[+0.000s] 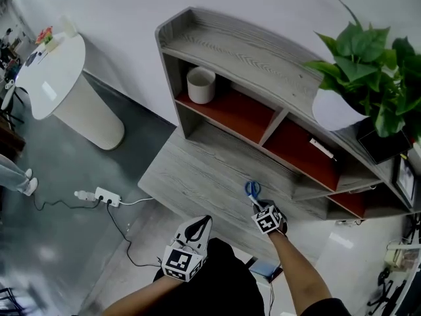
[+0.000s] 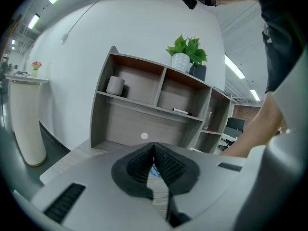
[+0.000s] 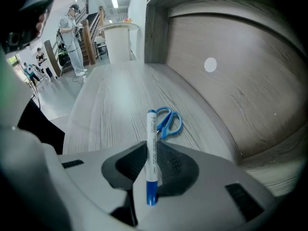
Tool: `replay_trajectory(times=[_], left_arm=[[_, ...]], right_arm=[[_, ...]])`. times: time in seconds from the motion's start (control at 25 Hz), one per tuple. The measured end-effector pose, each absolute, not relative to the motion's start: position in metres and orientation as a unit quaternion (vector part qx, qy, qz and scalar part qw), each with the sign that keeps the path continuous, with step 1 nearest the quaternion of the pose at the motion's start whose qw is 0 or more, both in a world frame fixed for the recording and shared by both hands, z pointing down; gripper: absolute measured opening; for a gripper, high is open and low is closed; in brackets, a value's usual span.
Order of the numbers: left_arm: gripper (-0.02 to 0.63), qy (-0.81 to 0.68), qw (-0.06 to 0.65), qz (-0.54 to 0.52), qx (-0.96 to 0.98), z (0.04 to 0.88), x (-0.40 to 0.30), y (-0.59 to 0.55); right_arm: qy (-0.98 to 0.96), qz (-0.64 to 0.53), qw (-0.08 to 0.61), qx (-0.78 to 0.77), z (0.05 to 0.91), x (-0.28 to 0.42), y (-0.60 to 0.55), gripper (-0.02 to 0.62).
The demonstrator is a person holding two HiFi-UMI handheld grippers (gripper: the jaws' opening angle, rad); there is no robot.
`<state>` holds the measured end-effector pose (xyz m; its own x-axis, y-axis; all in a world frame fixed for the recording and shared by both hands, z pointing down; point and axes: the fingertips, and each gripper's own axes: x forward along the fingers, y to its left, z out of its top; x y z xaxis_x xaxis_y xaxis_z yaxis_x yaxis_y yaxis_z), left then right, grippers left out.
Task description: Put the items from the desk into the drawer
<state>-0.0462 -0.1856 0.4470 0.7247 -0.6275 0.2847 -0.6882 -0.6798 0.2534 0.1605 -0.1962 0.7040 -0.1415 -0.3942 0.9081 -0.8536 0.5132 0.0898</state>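
Leafy potted plant (image 1: 368,58) at right, round white pedestal table (image 1: 56,84) at left, power strip (image 1: 106,196) on grey floor (image 1: 72,249)

**Bench** (image 1: 191,170): grey wood-grain top, matt, with fine streaked grain. It shows a soft sheen in the right gripper view.

**Shelf unit** (image 1: 230,45): same grey grain on frame and top. The compartment back panels are flat red-brown, matt.

**Marker** (image 3: 151,138): smooth plastic, white printed barrel, blue end, slight gloss.

**Scissors** (image 3: 168,121): blue plastic handles, glossy.

**Right hand-held gripper** (image 3: 152,150): shell of smooth pale grey plastic, matt. Pads (image 3: 175,165) are black, ribbed and rubber-like.

**Left hand-held gripper** (image 2: 154,148): same shell finish, same ribbed black pads (image 2: 137,165).

**Cup** (image 1: 200,84): off-white, matt; material unclear.

**Plant pot** (image 1: 335,110): white, smooth.

**Floor** (image 1: 66,242): grey, smooth, patchy shine.
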Motion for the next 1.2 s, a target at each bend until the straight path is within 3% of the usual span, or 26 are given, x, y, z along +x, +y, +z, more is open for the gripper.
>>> replay_trajectory(times=[1.2], left_arm=[[0.014,-0.141,0.160,0.085,0.973,0.450,-0.048,-0.048]], right_arm=[[-0.618,0.286,0.373,0.630,0.613,0.118,0.011,0.080]])
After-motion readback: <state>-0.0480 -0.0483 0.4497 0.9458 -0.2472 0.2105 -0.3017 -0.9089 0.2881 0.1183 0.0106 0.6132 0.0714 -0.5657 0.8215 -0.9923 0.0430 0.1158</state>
